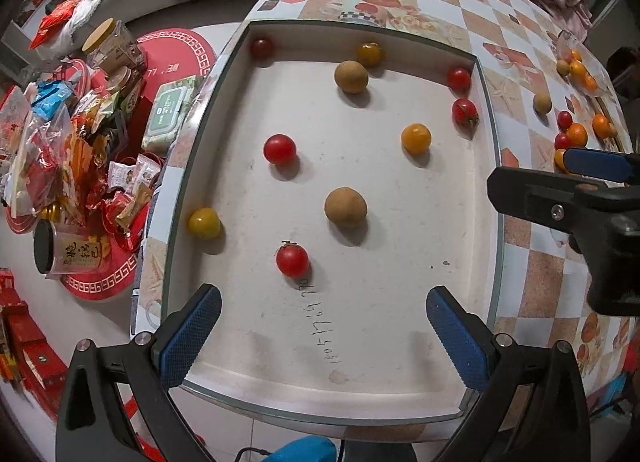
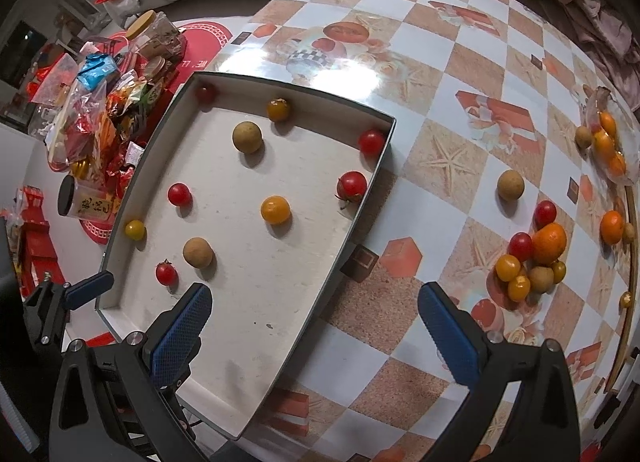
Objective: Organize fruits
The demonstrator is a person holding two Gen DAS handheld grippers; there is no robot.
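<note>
Two blue cross-hatched pads spread wide on left gripper (image 1: 323, 326), holding nothing, poised over near end of shallow white tray (image 1: 486, 102); round tomatoes (image 1: 279, 148) and dull brown longans (image 1: 345, 207) scattered inside. Right gripper (image 2: 315, 320) equally agape, empty, straddling tray edge; glossy fruit pile (image 2: 534, 258) on checkered table (image 2: 440, 166), far right.

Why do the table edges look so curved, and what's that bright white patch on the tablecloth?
Left wrist view: the fisheye lens bows the white tray and its straight walls; fruits cast soft shadows toward the lower right. Right wrist view: the same bending curves the checkered tablecloth, and the white patch is glare from overhead light on its glossy surface.
</note>
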